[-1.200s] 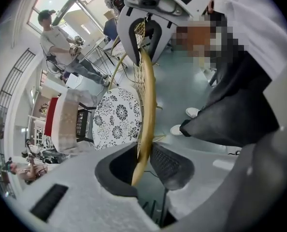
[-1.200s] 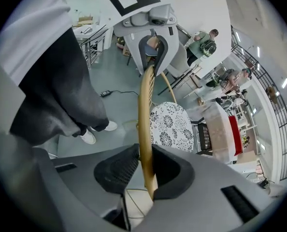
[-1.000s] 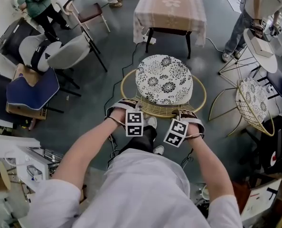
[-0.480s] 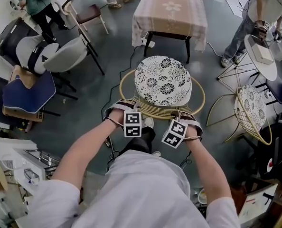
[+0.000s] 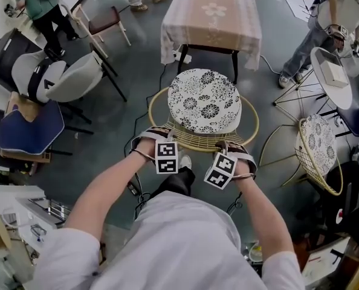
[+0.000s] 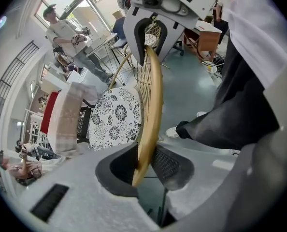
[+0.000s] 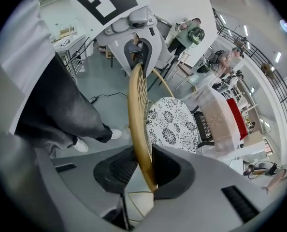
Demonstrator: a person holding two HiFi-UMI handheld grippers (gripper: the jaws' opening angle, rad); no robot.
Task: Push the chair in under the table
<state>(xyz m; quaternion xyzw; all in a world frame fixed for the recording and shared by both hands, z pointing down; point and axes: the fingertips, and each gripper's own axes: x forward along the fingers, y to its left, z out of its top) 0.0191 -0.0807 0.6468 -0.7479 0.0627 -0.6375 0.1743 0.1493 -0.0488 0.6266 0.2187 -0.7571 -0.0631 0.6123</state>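
Our chair's round gold wire basket (image 5: 250, 124) holds a round white cushion with black flowers (image 5: 205, 100), which fills the seat. We grip the basket's near rim on both sides. The left gripper (image 5: 161, 133) has the gold rim (image 6: 150, 100) pinched between its pads (image 6: 170, 162), having just closed a little tighter. The right gripper (image 5: 232, 146) clamps the same rim (image 7: 137, 115) between its own jaws.

The chair stands on the grey floor in front of the square table with a pinkish-beige cloth (image 5: 213, 14), not yet under it. A white power strip (image 5: 181, 57) lies by the table's front left leg, and a black cable (image 5: 144, 110) trails past the chair's left side. A second gold wire chair (image 5: 318, 153) stands well apart at the right, and pale grey shell chairs (image 5: 64, 77) at the left.

Compared with a second ago, the chair sits slightly nearer the table, and both grippers have gone forward with it.
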